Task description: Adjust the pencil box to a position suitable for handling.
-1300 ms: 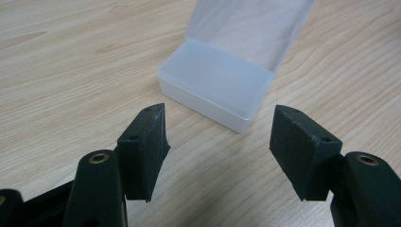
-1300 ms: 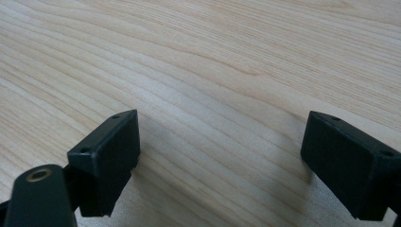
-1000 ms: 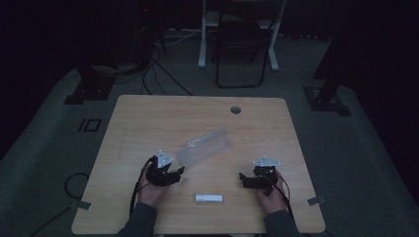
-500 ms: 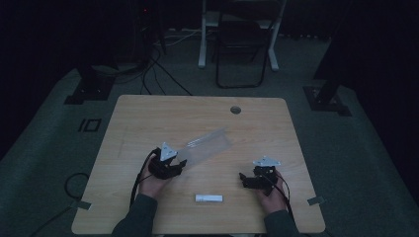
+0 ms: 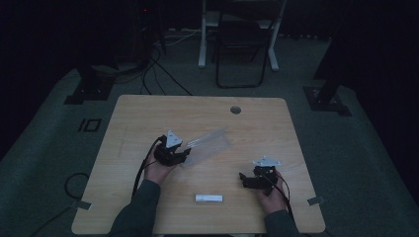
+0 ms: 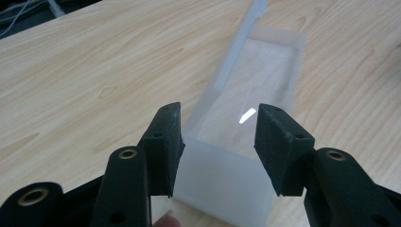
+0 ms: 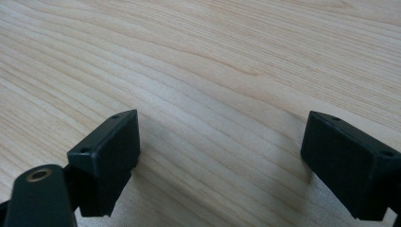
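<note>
Clear plastic tray (image 6: 246, 94) between left tongs (image 6: 218, 142)

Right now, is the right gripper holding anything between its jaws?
No, the right gripper has wide open jaws with bare wooden table between them.

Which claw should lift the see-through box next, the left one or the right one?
Probably the left claw: its jaws have just been closing around the end of the clear box. The right claw is open over bare table, away from it.

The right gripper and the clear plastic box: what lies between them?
Only bare wooden table lies between the right gripper and the clear plastic box, seen in the high view.
</note>
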A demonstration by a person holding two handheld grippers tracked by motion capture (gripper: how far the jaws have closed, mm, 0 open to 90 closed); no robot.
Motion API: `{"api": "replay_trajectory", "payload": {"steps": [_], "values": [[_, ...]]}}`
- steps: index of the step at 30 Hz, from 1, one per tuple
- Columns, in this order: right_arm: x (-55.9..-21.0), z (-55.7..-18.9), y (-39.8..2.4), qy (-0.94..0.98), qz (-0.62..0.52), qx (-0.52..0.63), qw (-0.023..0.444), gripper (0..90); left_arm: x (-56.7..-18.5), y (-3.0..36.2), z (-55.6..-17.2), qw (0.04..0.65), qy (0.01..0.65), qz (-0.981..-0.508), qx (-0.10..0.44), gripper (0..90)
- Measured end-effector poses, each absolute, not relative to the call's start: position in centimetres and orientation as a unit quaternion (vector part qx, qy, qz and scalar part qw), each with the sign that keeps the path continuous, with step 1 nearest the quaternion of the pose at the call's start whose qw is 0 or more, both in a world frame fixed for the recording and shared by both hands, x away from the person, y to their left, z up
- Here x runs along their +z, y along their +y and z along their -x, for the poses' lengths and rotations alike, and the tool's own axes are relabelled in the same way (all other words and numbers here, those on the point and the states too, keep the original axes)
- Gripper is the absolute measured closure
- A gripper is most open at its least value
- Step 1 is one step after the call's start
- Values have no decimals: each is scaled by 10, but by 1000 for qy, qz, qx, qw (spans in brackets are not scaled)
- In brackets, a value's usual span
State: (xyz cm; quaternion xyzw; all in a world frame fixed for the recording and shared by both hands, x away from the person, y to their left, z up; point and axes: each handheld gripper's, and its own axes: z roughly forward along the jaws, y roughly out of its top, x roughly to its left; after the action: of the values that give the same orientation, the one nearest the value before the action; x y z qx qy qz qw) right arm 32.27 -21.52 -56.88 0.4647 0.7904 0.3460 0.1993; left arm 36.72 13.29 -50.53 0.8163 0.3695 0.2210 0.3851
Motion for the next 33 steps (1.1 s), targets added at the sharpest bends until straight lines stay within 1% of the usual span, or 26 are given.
{"api": "replay_trajectory", "payload": {"steps": [7,12,15,17,18,22,23,26,28,33], "values": [[-569,-323,-215,790,-466,346,199,124,-514,125,-385,372,366,-826,214,539],[-569,-323,-215,790,-466,346,199,124,-522,118,-397,358,367,-833,206,571],[-569,-323,-215,790,-466,346,199,124,-528,112,-404,345,372,-836,209,627],[-569,-323,-215,790,-466,346,199,124,-529,113,-406,340,378,-836,206,693],[-569,-323,-215,790,-466,346,199,124,-529,113,-406,340,378,-836,206,731],[-569,-323,-215,790,-466,346,199,124,-528,112,-403,331,370,-839,221,785],[-569,-323,-215,790,-466,346,199,124,-528,113,-400,328,366,-840,229,794],[-569,-323,-215,790,-466,346,199,124,-529,116,-397,328,367,-839,231,802],[-569,-323,-215,790,-466,346,199,124,-529,118,-393,324,370,-837,240,838],[-569,-323,-215,790,-465,346,199,124,-529,131,-378,314,383,-832,252,841]]}}
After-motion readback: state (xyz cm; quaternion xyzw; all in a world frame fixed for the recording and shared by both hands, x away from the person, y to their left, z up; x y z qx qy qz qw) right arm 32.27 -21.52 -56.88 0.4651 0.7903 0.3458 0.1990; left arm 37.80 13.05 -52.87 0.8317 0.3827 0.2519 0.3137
